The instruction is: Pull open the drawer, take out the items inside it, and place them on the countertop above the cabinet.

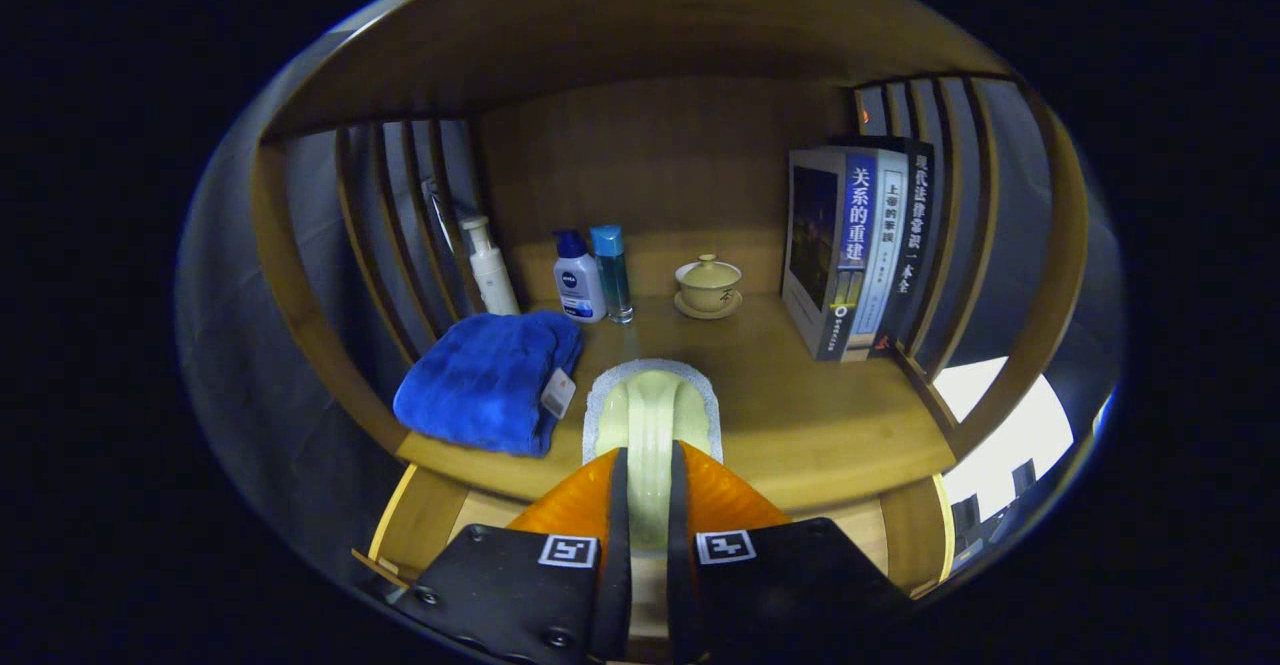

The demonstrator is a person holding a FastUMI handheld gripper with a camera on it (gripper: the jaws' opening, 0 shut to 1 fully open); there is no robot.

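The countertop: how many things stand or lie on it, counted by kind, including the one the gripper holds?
Bottles: 3
Books: 2
Lidded cup on saucer: 1
Blue towel: 1
Brush, clamped in the gripper: 1
Total: 8

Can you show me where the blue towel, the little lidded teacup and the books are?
Towel (488,380): gripper view, middle of its folded top.
Teacup (708,283): gripper view, on the bowl, below the lid.
Books (858,245): gripper view, spine of the front book.
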